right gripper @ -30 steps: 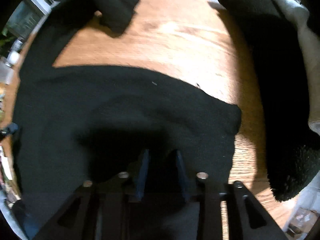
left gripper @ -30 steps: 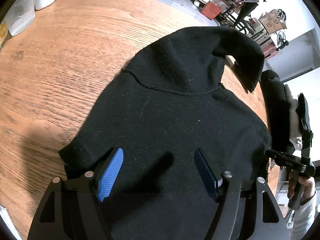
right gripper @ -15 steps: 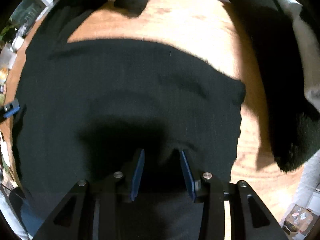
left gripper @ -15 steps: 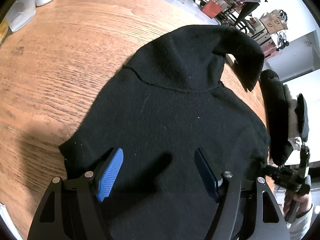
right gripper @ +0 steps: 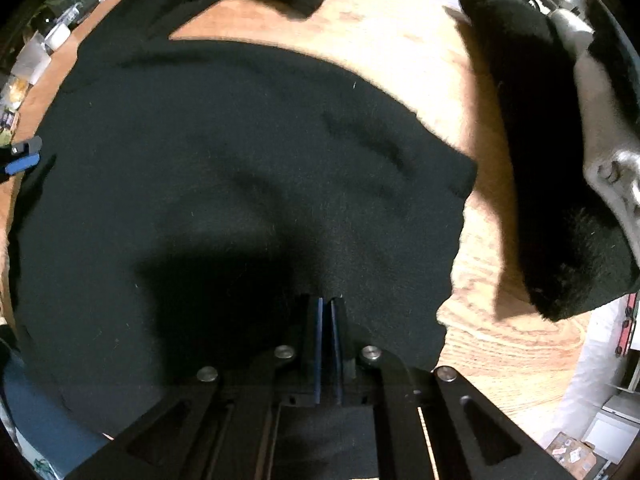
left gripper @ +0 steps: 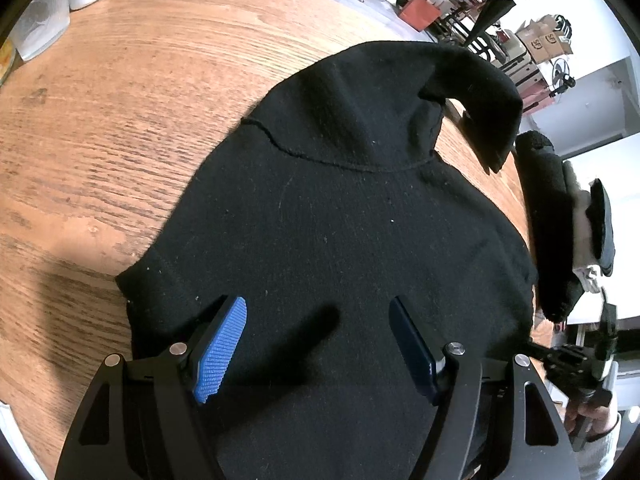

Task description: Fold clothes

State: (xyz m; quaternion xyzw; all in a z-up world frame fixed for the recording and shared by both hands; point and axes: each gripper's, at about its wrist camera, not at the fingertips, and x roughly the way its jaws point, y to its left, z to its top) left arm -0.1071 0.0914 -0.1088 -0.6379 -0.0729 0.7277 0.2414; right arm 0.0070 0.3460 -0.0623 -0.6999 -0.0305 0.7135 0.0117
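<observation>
Now, right tongs: pressed together, having just closed. They point straight down at the black hoodie; whether a pinch of cloth sits between the pads cannot be told, since the fabric there is dark and in shadow. Likely purpose: to take hold near the hem side so that a part can be lifted over.
Left tongs: spread wide, blue pads clear of the cloth, nothing between them. They hover tilted above the lower body of the garment, probably waiting to pin or take the opposite edge.
Hoodie: lies mostly flat on the wooden counter, hood end away from the left tongs; one sleeve curls up and over at the far side, not yet laid in.
Beside it: a second dark fleecy garment, with a pale one under it, lies along the counter edge, apart from the hoodie.
Progress: early, by my reading; the body is spread for folding and no fold is visible.
Risk: a shallow pinch may slip off thick fleece.
</observation>
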